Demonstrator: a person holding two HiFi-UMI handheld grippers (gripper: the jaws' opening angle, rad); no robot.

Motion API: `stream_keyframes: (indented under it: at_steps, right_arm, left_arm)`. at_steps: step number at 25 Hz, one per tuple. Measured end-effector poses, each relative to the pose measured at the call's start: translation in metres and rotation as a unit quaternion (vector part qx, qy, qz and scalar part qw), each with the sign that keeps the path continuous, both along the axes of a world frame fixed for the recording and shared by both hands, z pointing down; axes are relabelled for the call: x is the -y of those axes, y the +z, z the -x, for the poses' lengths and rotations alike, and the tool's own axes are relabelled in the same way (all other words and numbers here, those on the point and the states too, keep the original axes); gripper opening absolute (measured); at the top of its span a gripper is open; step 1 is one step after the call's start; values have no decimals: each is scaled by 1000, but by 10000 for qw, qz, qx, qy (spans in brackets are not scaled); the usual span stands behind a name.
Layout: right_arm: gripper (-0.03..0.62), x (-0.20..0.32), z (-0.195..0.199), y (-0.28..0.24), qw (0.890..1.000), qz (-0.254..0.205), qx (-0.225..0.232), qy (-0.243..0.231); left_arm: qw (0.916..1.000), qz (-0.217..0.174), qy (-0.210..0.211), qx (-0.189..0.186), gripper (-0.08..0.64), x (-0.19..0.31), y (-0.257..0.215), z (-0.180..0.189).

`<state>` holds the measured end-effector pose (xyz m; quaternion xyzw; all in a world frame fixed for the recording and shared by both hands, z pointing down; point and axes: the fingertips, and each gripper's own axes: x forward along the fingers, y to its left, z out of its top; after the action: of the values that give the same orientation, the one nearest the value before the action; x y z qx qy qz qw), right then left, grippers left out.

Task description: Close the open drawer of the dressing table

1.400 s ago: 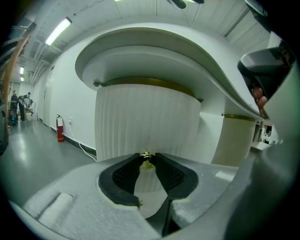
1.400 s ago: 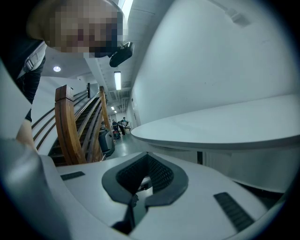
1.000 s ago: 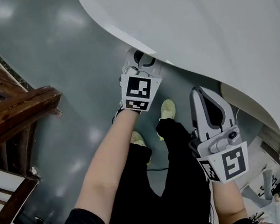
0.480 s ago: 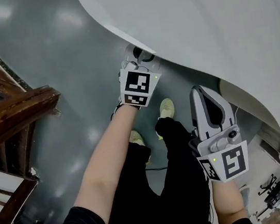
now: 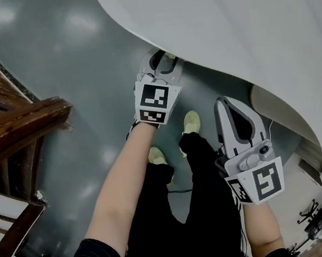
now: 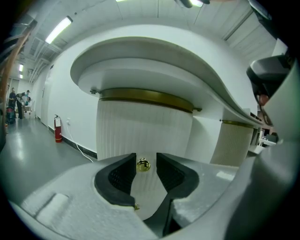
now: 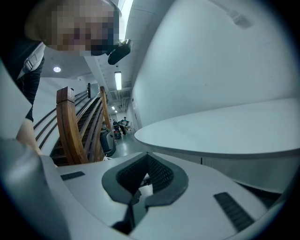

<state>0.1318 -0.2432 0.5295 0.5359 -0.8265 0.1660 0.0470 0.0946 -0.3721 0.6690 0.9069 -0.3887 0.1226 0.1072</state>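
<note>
The white dressing desk curves over its ribbed drawer front, which appears pushed home beneath the brass band, so little seems left but to pull away. The left gripper faces it, its jaws just parted wider and pressing nothing. The small gold knob shows between them. The right gripper hangs beside the desk's edge, jaws closed and empty.

My left claw sits under the edge of the bench, a knob between its jaws; my right claw lies right of it, stairs far left.
</note>
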Motion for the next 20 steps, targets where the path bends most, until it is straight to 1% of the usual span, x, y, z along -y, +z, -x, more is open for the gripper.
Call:
stream_keyframes:
  at_steps: [5, 9, 15, 18, 20]
  right_arm:
    - [14, -11, 8, -19, 10000, 12, 40, -19]
    - [14, -22, 19, -38, 10000, 42, 35, -9]
    - [14, -36, 28, -79, 9999, -59, 36, 89]
    - [14, -42, 35, -100, 9998, -99, 106, 135]
    - [14, -46, 38, -114, 9997, -120, 152, 156]
  left_arm:
    - [9999, 156, -6, -41, 123, -30, -23, 16]
    - [9995, 279, -41, -118, 123, -60, -54, 35]
    - [9993, 287, -50, -254, 116, -95, -123, 54]
    - [9992, 275, -19, -290, 99, -113, -160, 61]
    - [9992, 271, 26, -288, 74, -126, -184, 63]
